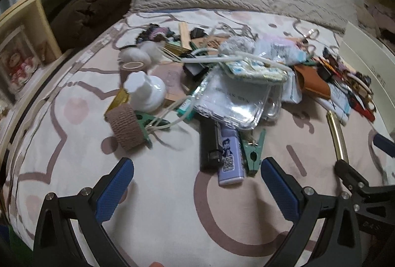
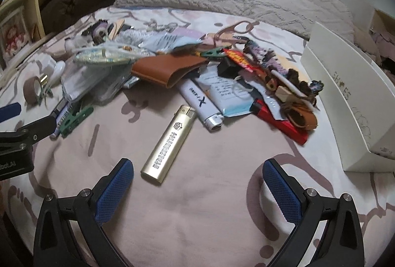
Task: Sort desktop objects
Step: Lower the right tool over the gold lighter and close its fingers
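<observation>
Both grippers hover empty over the bed (image 2: 197, 217), jaws spread wide — likely ready to pick. The right gripper (image 2: 197, 183) faces the gold lighter (image 2: 169, 144), lying clear of the pile; the left gripper (image 1: 197, 183) faces the purple lighter (image 1: 230, 158).

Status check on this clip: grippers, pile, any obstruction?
Left gripper open, empty. Right gripper open, empty. Gold lighter lies apart from the pile, just ahead of right gripper. Nothing blocks it; shoe box stands to the right.
</observation>
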Demonstrator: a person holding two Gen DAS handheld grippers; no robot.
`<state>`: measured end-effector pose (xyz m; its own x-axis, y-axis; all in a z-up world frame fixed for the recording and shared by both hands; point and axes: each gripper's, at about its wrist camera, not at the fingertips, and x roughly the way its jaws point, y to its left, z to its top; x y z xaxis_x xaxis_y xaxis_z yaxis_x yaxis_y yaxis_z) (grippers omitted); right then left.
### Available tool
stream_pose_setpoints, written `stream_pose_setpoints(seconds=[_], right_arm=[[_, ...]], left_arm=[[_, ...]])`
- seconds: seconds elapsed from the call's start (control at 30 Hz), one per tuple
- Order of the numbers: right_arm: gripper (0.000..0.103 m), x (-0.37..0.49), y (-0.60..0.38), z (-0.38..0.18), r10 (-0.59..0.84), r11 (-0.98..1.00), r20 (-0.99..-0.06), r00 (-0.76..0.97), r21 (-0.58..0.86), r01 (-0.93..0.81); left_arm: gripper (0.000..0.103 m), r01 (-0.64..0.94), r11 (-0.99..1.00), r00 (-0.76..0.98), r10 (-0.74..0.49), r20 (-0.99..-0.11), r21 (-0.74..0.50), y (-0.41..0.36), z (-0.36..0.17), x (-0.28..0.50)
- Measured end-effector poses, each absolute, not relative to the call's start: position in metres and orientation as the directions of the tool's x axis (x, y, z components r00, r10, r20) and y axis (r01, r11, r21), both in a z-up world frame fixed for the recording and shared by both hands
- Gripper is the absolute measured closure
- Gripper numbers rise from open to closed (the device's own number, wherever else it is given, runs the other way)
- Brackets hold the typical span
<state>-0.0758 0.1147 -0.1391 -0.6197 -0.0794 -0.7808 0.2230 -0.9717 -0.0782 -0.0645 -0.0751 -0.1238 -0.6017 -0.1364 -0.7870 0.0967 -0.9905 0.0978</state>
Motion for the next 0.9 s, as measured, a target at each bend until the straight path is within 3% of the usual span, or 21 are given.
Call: stream_pose_setpoints(seconds=[0.33,0.9], right_arm=[[0.000,-0.084,0.120,-0.152,-0.119,-0.972,-0.818,-0.563,-0.019,0.233],[0.000,-0.076,0.125,-0.158,-0.143,-0.974,-0.788,-0.599,0.005,0.226]], left_arm=[[0.000,0.054,-0.995,-0.546,-0.104,-0.831,0.089,-0.079,-0.142,-0.065],[0.000,0.129,-0.991,-0.581,-0.109,-0.807,0.041,-0.085,-0.149,-0.057]])
